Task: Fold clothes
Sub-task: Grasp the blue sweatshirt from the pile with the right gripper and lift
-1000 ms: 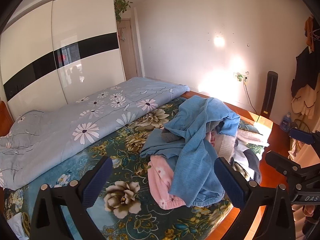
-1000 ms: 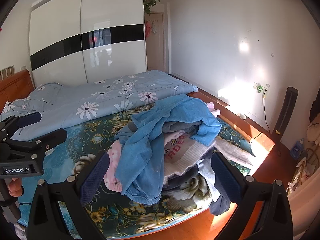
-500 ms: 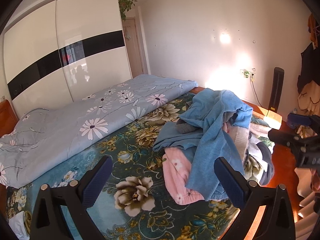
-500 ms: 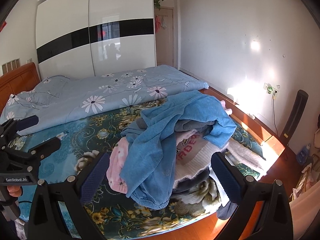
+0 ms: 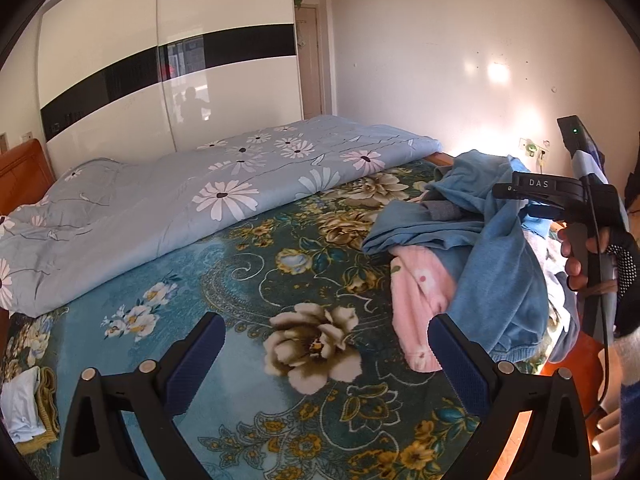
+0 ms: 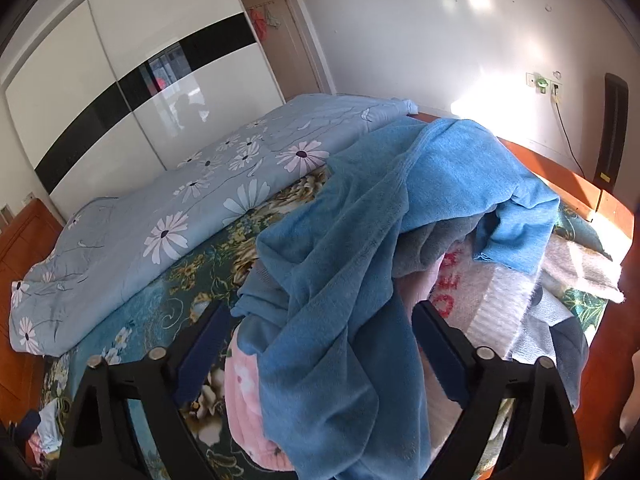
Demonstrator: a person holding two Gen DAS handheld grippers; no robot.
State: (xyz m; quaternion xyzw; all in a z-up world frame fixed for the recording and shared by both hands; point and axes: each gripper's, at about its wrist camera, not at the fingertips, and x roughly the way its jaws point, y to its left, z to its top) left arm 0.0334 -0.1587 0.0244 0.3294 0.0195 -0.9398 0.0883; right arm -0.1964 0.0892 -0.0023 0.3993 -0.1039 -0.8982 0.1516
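Note:
A pile of clothes [image 6: 460, 280] lies on the bed's right side. A blue garment [image 6: 340, 280] is draped on top, over a pink flowered piece [image 6: 244, 392] and a white knit with red letters [image 6: 452, 300]. My right gripper [image 6: 320, 340] hangs close over the pile. Its jaws are closing, with a fold of the blue garment between them and the pads not visibly pressing on it. My left gripper [image 5: 326, 344] stands open over bare floral sheet, left of the blue garment [image 5: 500, 264] and the pink piece [image 5: 420, 300]. At the right edge, a gloved hand [image 5: 612, 256] holds the right gripper above the pile.
A folded pale-blue daisy quilt [image 5: 200, 200] runs along the far side of the teal floral sheet [image 5: 240, 288]. Small folded cloths [image 5: 24, 408] sit at the bed's near-left corner. The wooden bed frame [image 6: 580, 184], a black upright heater [image 6: 614, 128] and a white wardrobe [image 5: 160, 80] surround the bed.
Both grippers have come lower and nearer the bed. The right one has closed in on the pile, its jaws narrower. In the left view the pile has slid right.

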